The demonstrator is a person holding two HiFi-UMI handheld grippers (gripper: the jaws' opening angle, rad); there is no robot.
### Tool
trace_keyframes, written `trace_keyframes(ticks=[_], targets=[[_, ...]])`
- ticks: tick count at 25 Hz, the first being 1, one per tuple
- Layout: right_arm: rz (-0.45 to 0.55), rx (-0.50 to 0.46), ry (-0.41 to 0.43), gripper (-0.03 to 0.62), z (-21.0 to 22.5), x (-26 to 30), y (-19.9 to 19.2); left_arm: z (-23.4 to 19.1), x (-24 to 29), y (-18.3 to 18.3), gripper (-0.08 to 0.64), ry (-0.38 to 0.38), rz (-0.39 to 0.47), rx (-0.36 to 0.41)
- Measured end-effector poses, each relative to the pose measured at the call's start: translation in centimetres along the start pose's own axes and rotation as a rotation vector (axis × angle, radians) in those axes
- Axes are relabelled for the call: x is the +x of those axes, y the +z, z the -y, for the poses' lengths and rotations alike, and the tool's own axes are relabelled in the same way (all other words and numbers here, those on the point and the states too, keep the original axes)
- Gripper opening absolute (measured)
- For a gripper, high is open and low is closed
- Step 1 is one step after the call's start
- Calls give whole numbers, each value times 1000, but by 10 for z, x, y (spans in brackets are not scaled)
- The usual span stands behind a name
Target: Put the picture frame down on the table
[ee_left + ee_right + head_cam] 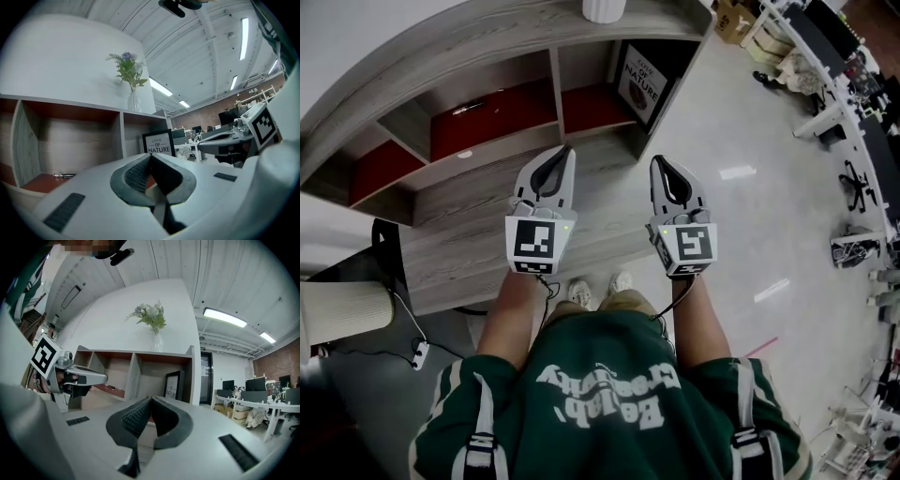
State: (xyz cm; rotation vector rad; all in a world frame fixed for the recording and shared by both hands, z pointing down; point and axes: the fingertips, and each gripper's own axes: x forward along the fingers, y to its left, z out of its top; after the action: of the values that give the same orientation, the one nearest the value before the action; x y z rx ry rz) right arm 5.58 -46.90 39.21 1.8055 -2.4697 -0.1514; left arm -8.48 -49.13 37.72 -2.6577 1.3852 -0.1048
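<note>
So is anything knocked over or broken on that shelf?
No, nothing stands out. The picture frame stands upright in the end compartment of the shelf, and the vase of flowers stands straight on top. Nothing looks spilled or broken.

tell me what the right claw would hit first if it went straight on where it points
Probably the shelf unit: the shut, empty right claw aims into its right-hand compartment, just left of the picture frame. Nothing shows in between, though depth is unclear.
</note>
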Motion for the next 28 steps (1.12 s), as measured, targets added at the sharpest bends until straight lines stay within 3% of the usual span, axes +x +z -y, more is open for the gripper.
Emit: trace_keyframes(ticks=[6, 11, 28], targets=[[29, -3, 25, 35, 1, -48, 19, 33, -35, 17, 18, 25, -6, 16], [46, -22, 74, 35, 8, -110, 30, 90, -71, 39, 18, 70, -10, 23], [90, 31, 200, 35, 3, -342, 16, 269, -232, 54, 18, 206, -55, 15]])
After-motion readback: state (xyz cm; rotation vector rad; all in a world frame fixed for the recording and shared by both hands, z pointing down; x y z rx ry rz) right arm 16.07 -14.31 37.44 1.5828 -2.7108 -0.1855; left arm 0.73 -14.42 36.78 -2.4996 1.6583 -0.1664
